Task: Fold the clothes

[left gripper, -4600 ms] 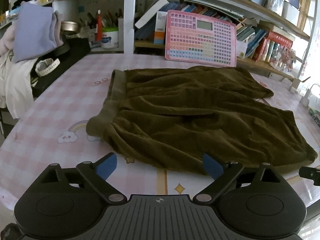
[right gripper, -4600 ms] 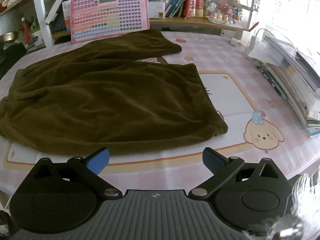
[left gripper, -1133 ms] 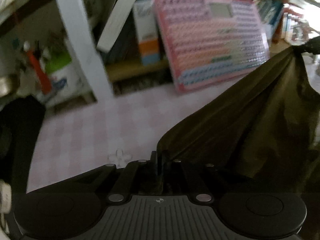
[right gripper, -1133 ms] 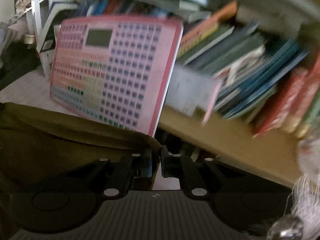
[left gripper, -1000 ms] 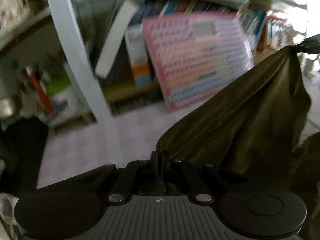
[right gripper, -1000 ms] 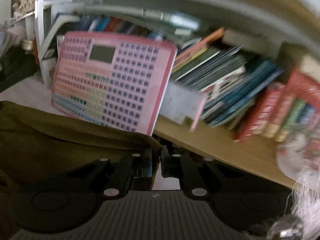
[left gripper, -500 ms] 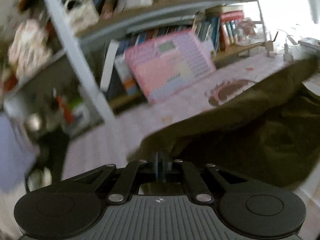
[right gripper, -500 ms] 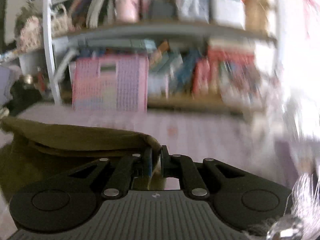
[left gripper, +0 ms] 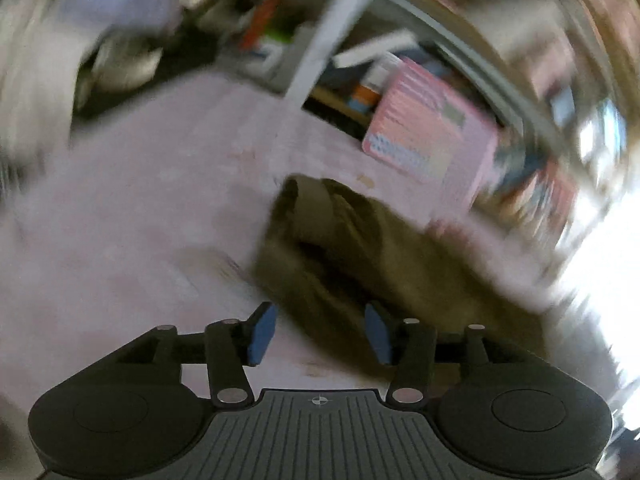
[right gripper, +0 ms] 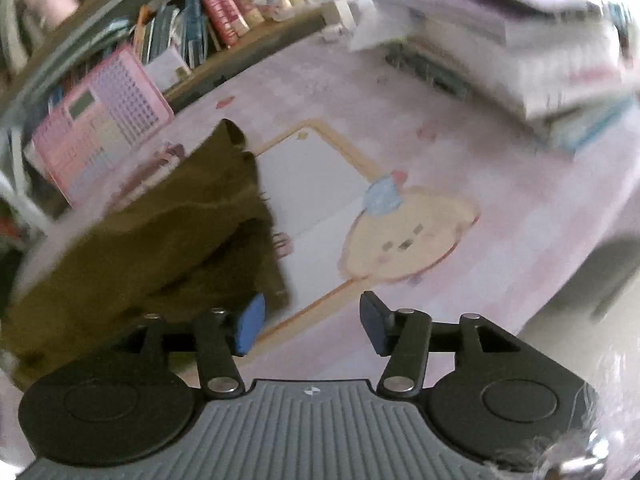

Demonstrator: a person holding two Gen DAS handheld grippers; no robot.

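Pink table [right gripper: 520, 200], olive garment [right gripper: 160, 240], no legible writing

The garment [right gripper: 160, 240] is showing a dark olive brown, lying on a tablecloth [right gripper: 460, 152] that is showing a pale pink check with a cream cartoon puppy [right gripper: 412, 236] in a blue cap at about two o'clock of the cloth. At eleven o'clock a pink board [right gripper: 100, 120] is displaying a grid of small purple, orange and green squares. The grippers' pads [left gripper: 262, 332] are showing blue on black arms, over a grey ribbed body.
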